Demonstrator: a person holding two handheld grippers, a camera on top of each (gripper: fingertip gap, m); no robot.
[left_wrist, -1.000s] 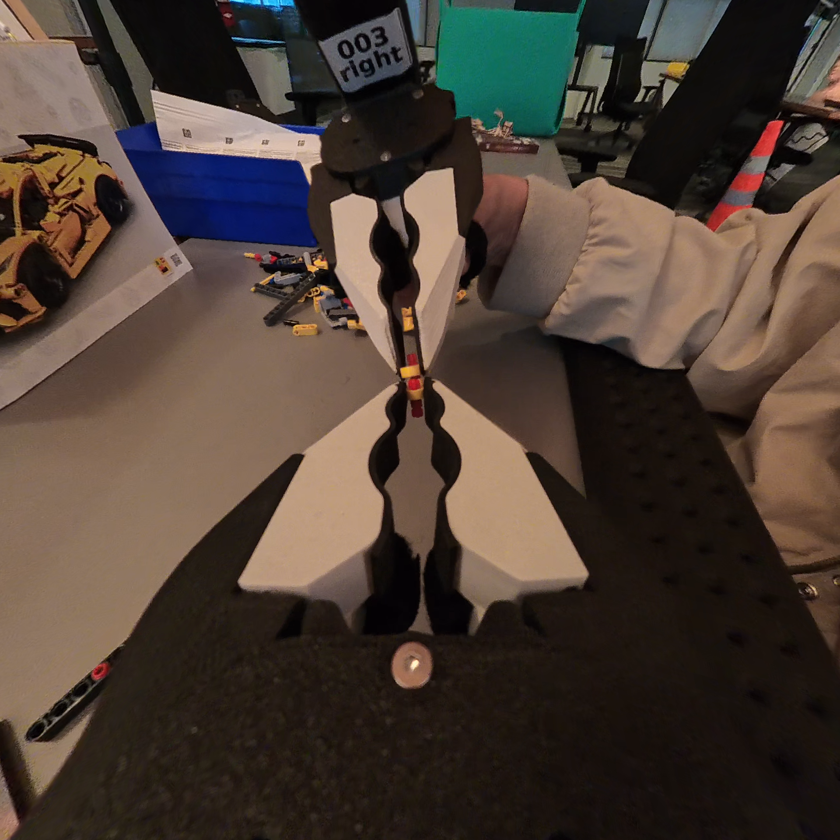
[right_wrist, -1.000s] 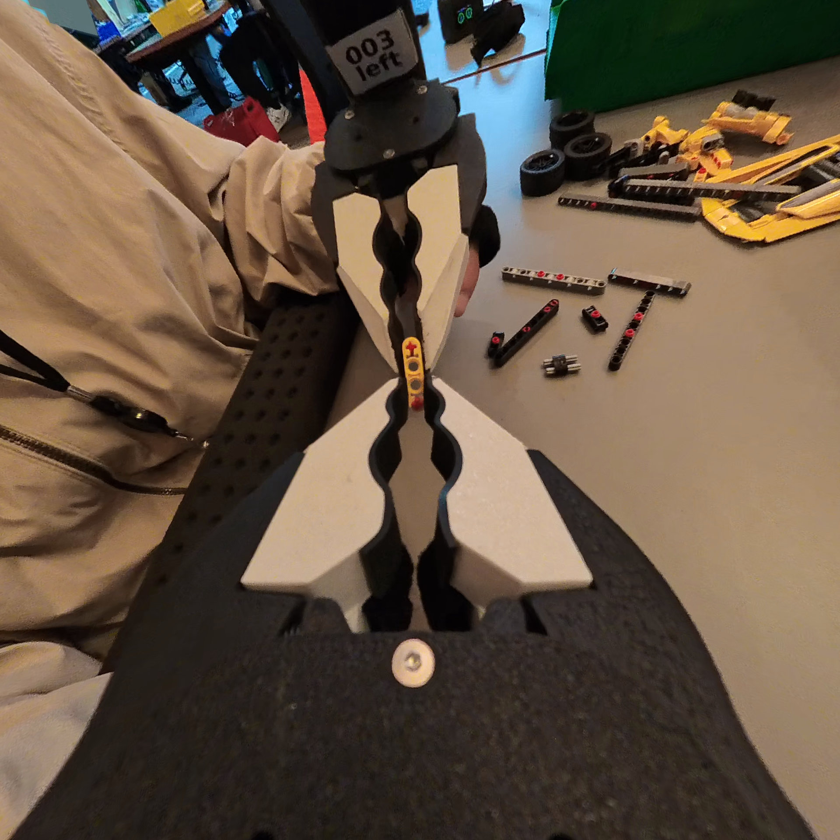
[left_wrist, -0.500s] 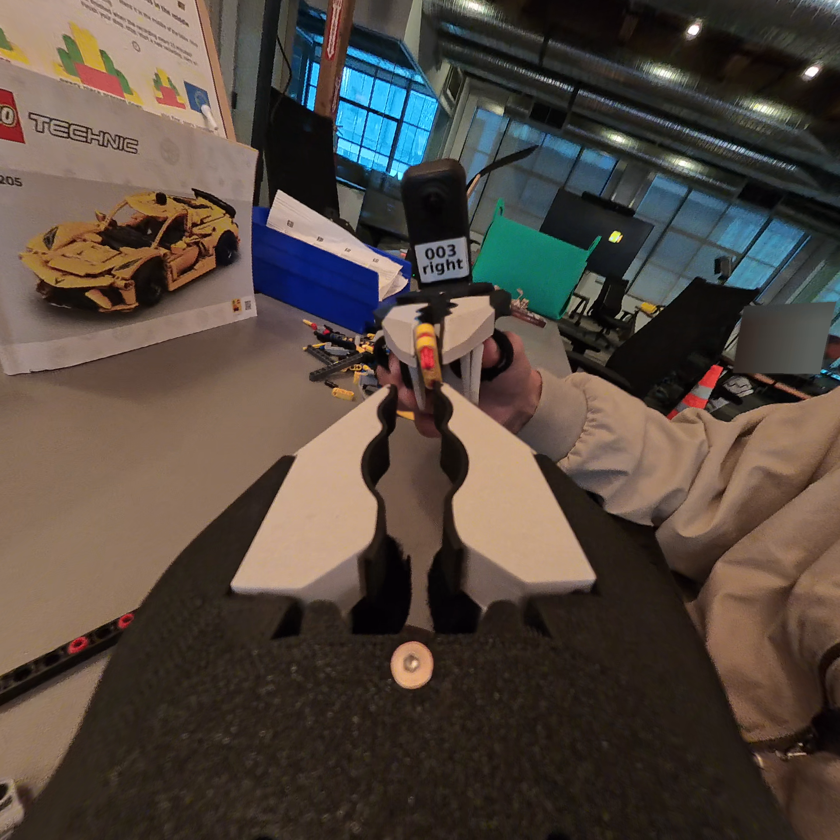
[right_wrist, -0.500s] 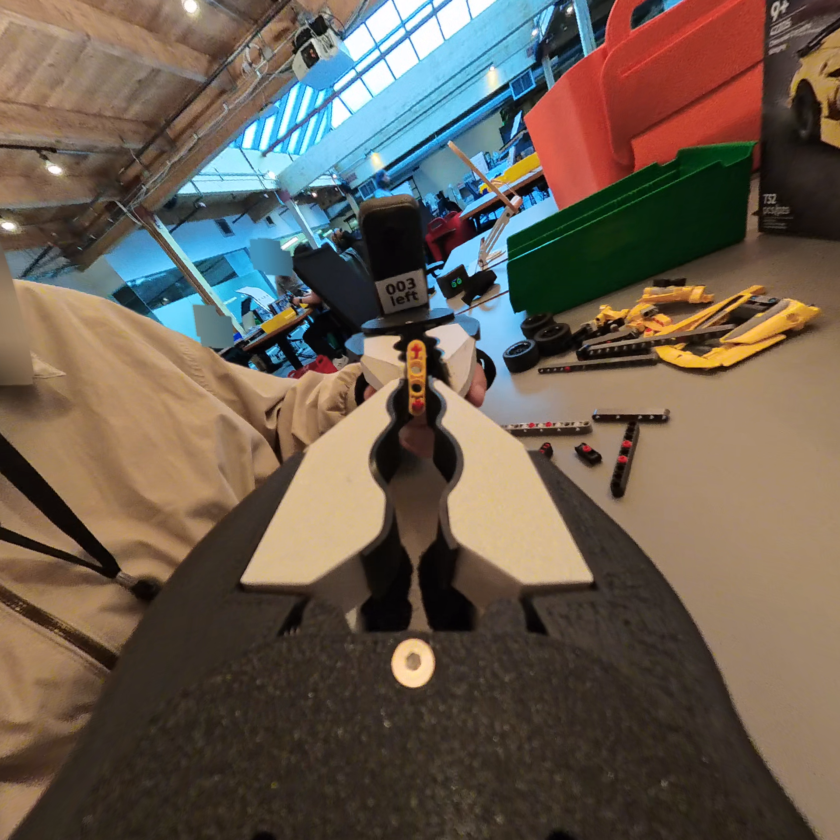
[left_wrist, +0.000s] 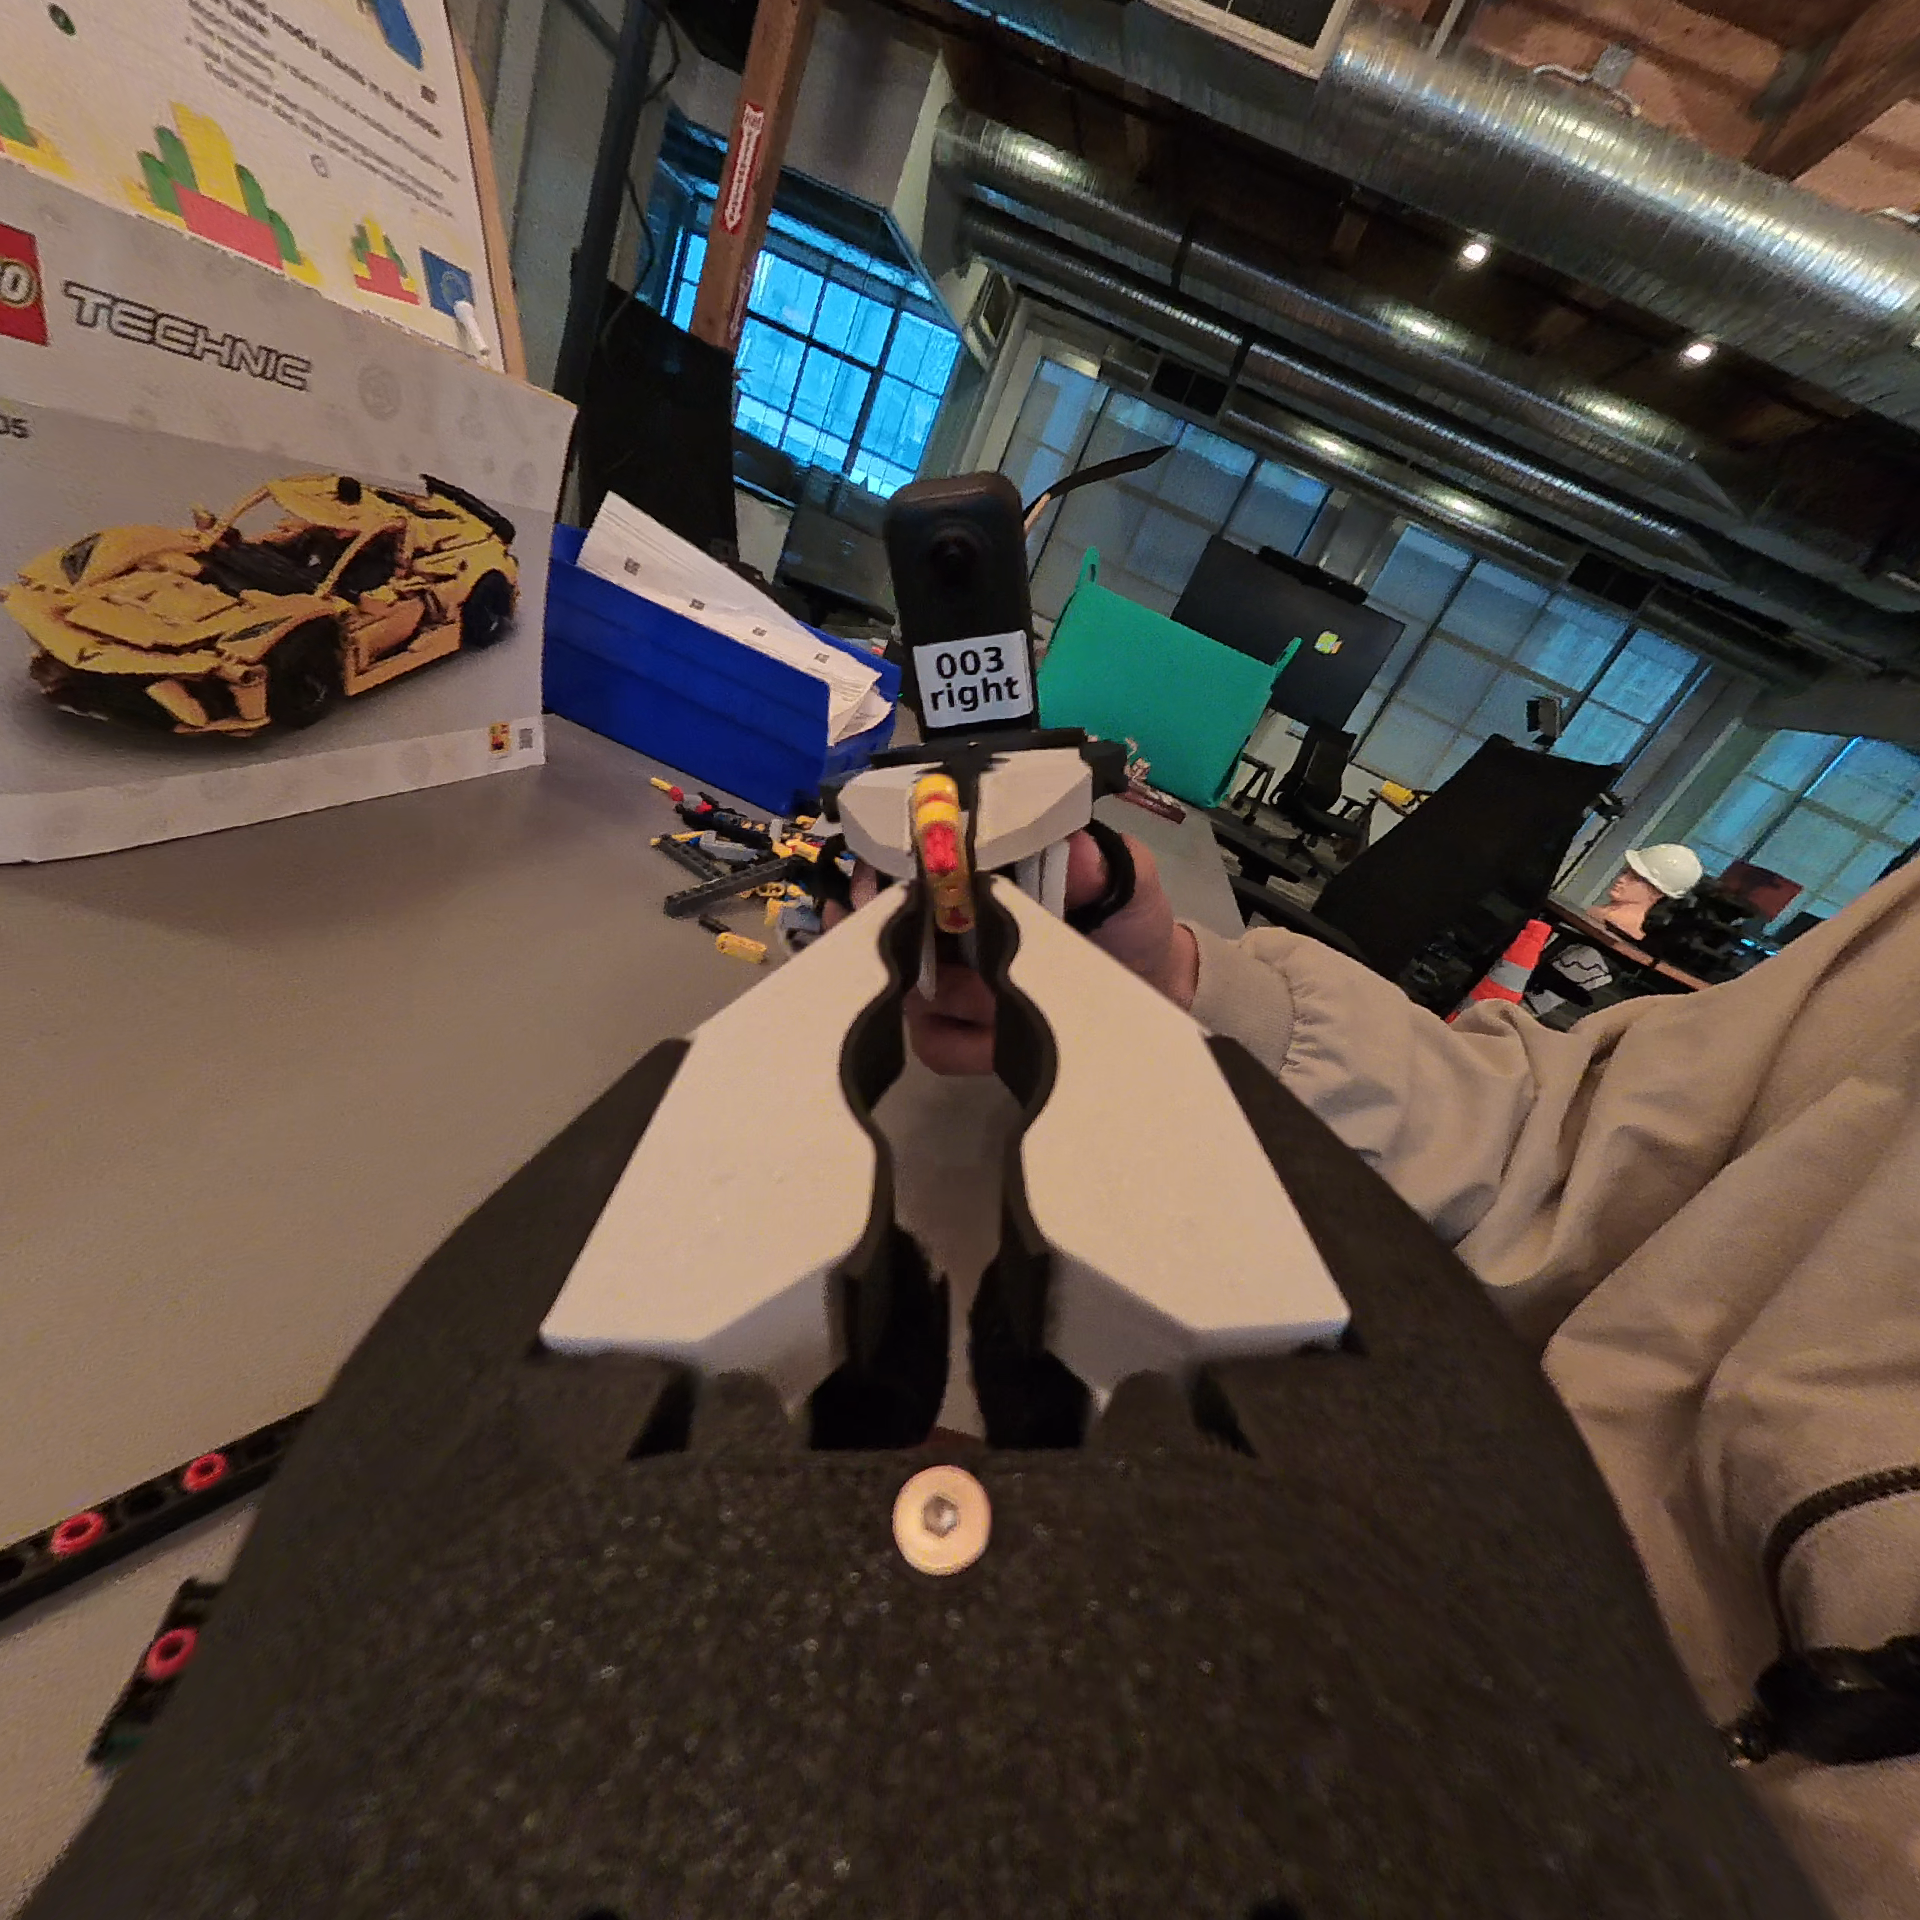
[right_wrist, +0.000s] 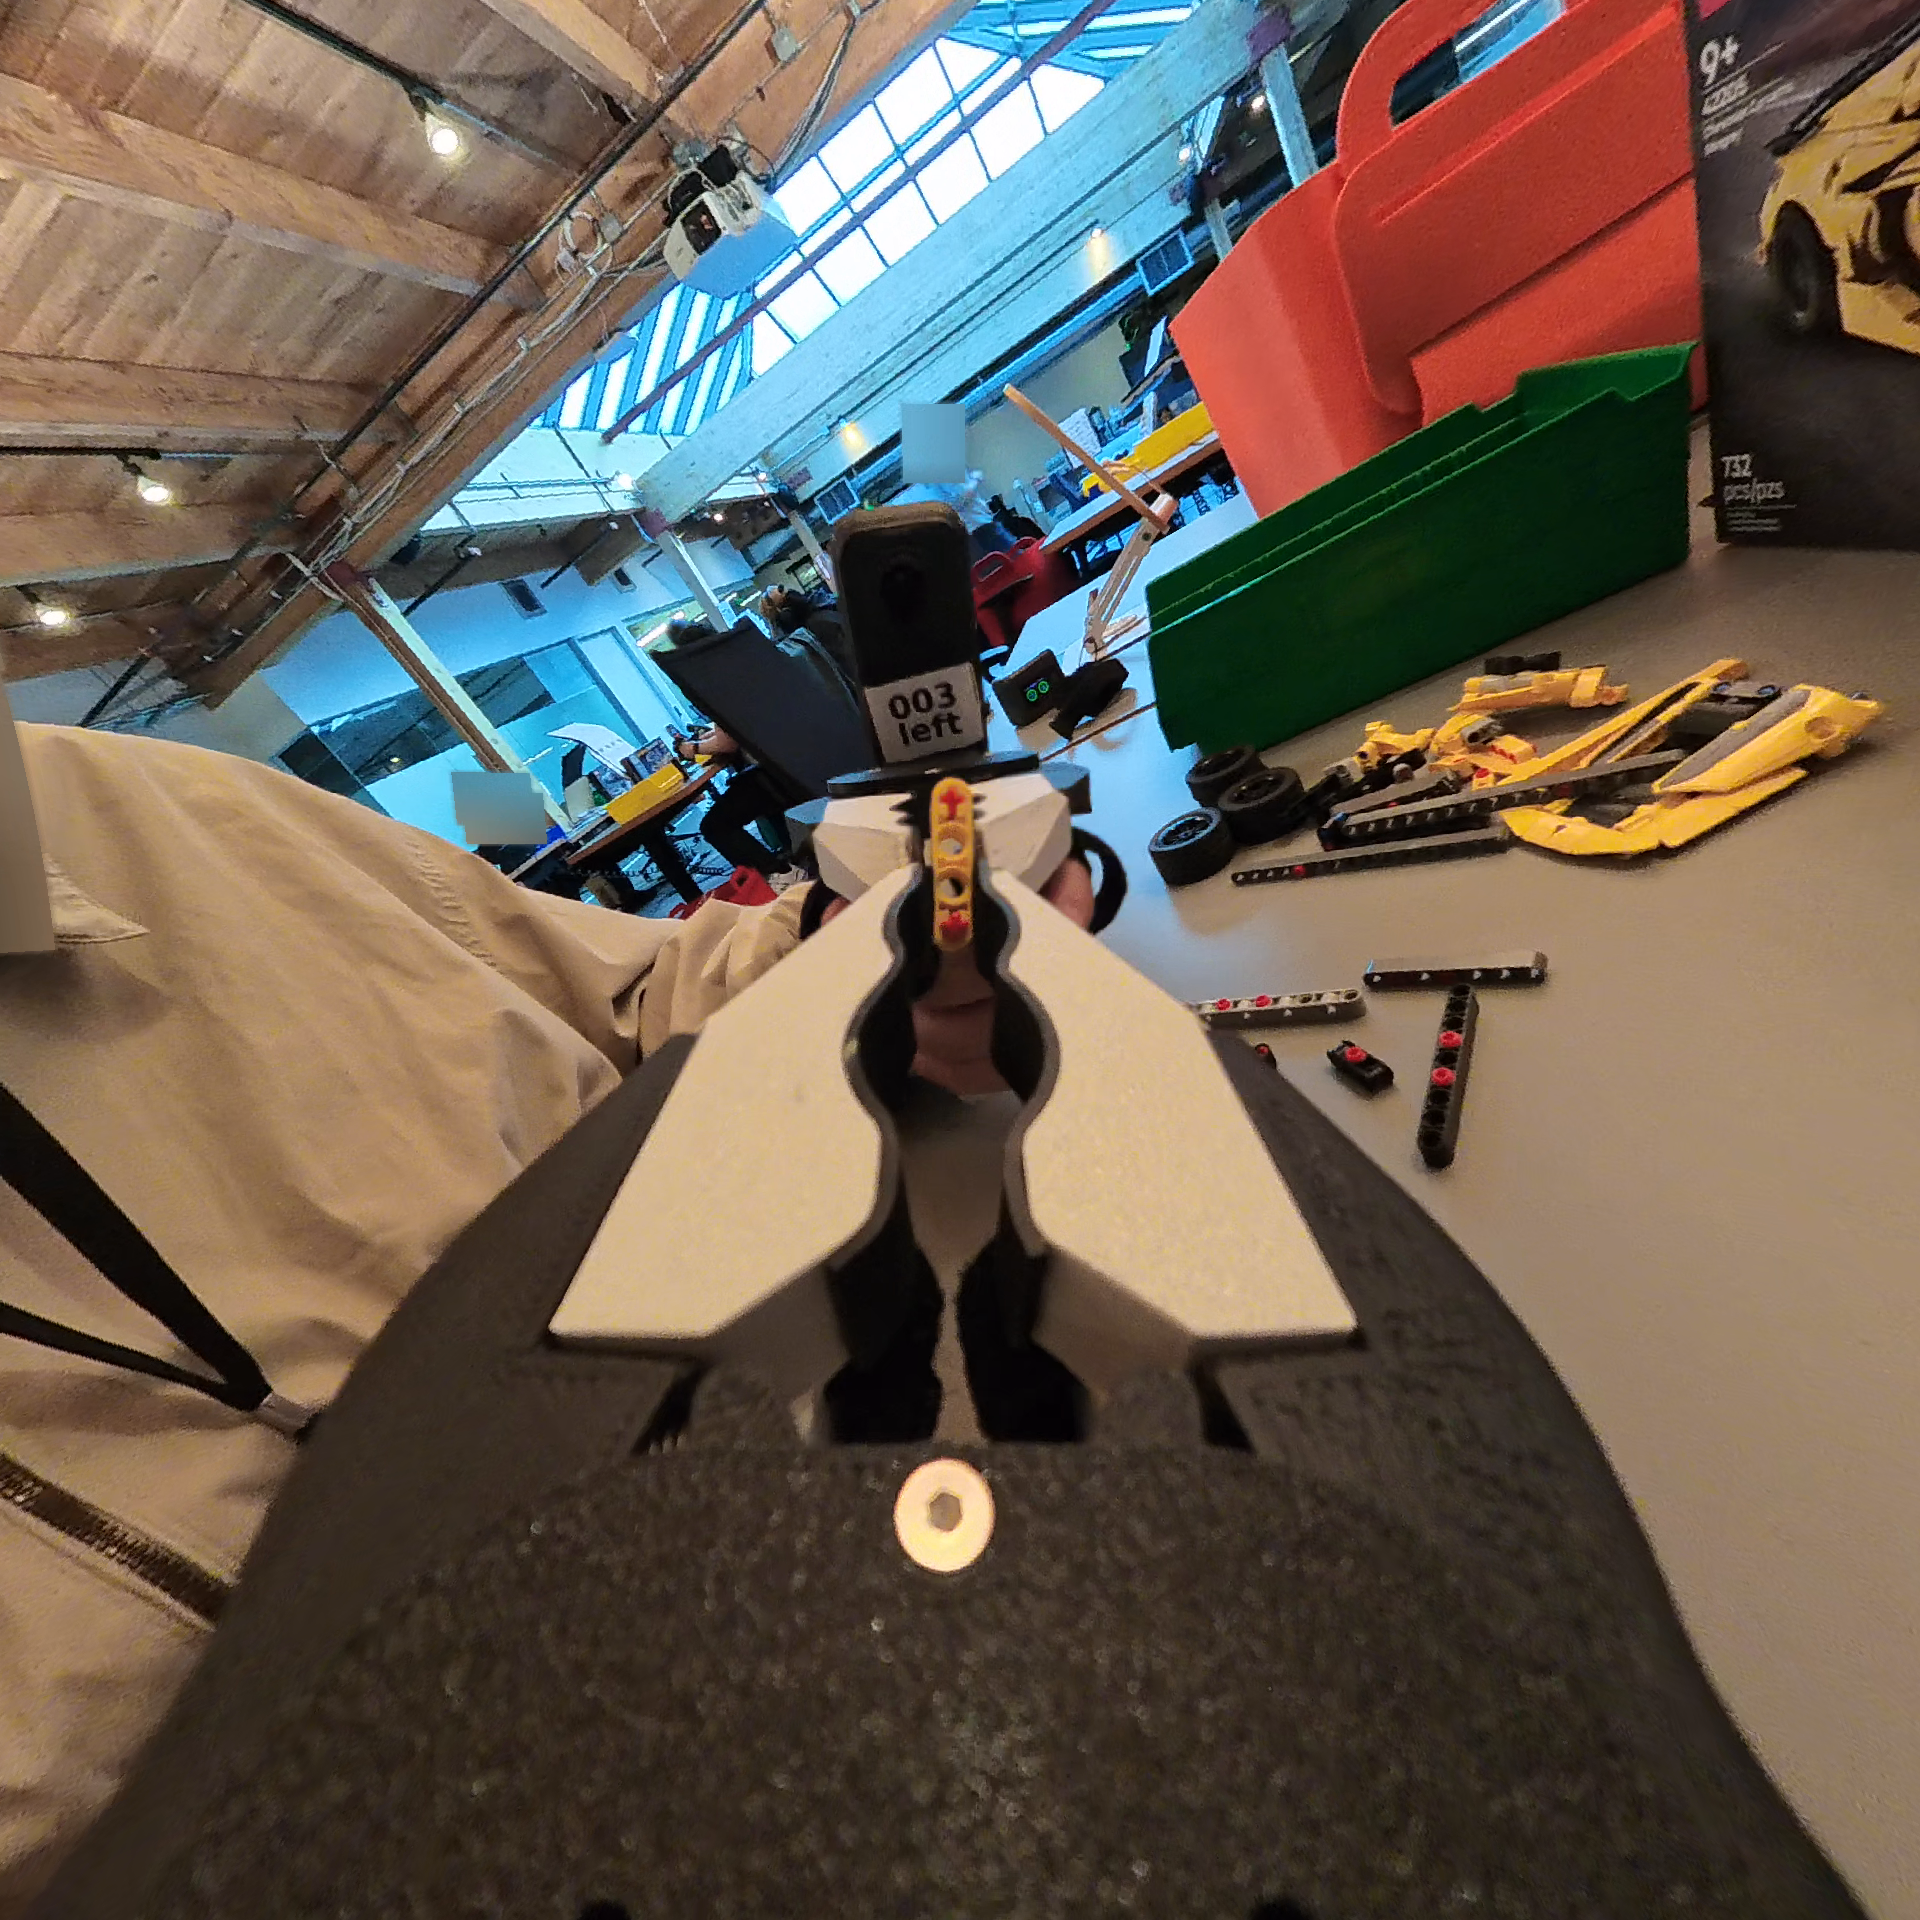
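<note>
My two grippers are raised off the grey table (left_wrist: 312, 1039) and face each other tip to tip. A small yellow beam (right_wrist: 951, 862) with red pins stands upright between them. My right gripper (right_wrist: 951, 920) is shut on its lower end. In the left wrist view the beam (left_wrist: 940, 842) shows edge-on with a red pin pointing at me. My left gripper (left_wrist: 943, 914) is closed on its lower end, just in front of the right gripper (left_wrist: 951, 826). The left gripper (right_wrist: 951, 831) also shows behind the beam in the right wrist view.
An instruction booklet (left_wrist: 260, 623), a blue bin (left_wrist: 686, 675) and a pile of small parts (left_wrist: 727, 852) lie on the left. A black beam with red pins (left_wrist: 125, 1507) is near. A green bin (right_wrist: 1434, 582), wheels (right_wrist: 1236, 810), yellow panels (right_wrist: 1662, 758) and black beams (right_wrist: 1444, 1060) lie on the right. My two grippers' fingertips are within a few centimetres of each other.
Both grippers tilted up from the table with the beam. My left gripper let go and opened half a second ago, then closed on the beam again. The right kept its hold.
</note>
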